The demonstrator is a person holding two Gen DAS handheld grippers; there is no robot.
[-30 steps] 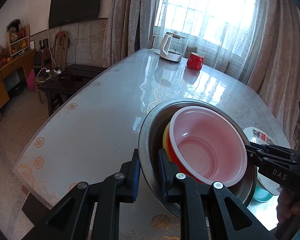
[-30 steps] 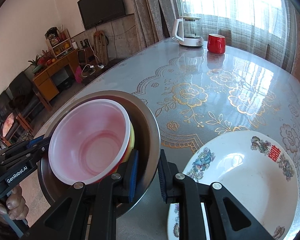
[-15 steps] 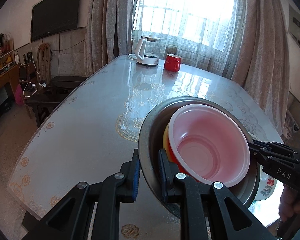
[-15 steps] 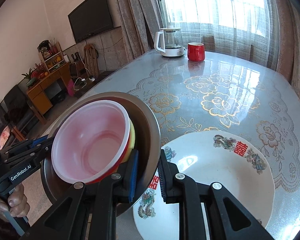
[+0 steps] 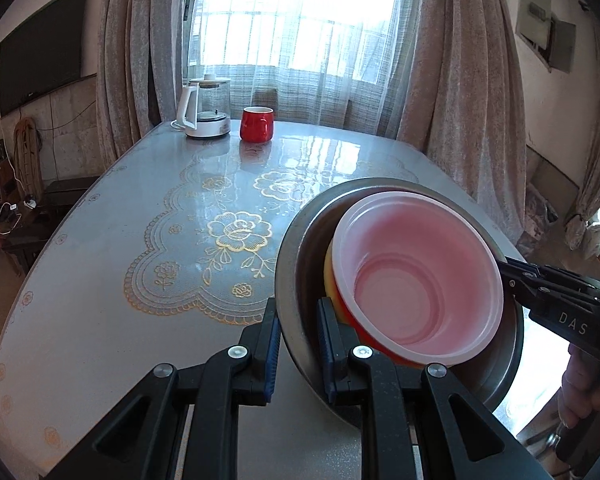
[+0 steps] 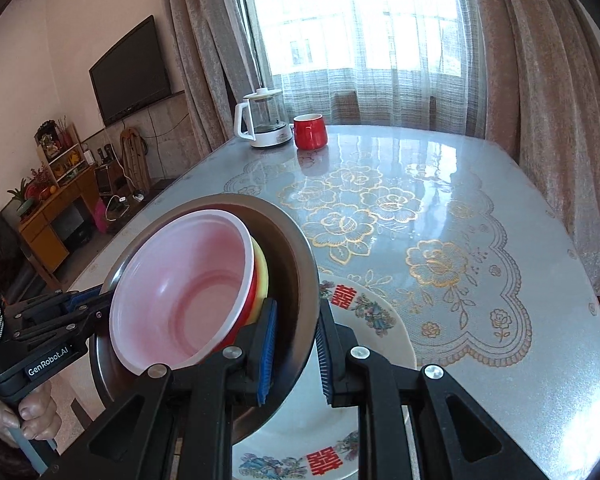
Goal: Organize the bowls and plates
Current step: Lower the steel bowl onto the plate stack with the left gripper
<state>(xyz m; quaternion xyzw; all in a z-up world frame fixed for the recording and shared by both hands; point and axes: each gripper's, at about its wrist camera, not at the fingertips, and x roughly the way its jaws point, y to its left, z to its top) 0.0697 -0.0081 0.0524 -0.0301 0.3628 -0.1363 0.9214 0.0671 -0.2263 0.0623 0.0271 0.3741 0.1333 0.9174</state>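
A steel bowl (image 5: 300,248) hangs tilted above the table, with a yellow bowl (image 5: 329,276) and a red bowl with a pink inside (image 5: 416,280) nested in it. My left gripper (image 5: 298,336) is shut on its near rim. My right gripper (image 6: 296,344) is shut on the opposite rim of the steel bowl (image 6: 288,248), and shows in the left wrist view as the right gripper (image 5: 508,276). A white flowered plate (image 6: 380,340) with red characters lies on the table, partly under the stack.
A glass kettle (image 6: 264,120) and a red mug (image 6: 310,131) stand at the table's far end by the curtained window. The glossy table (image 5: 140,240) has a gold flower pattern. A person's hand (image 5: 580,392) holds the right gripper's handle. Furniture lines the left wall.
Both grippers have carried the bowl stack sideways and slightly up, turning toward the window. The stack now overlaps the white plate, which was beside it before. Both grips are unchanged.
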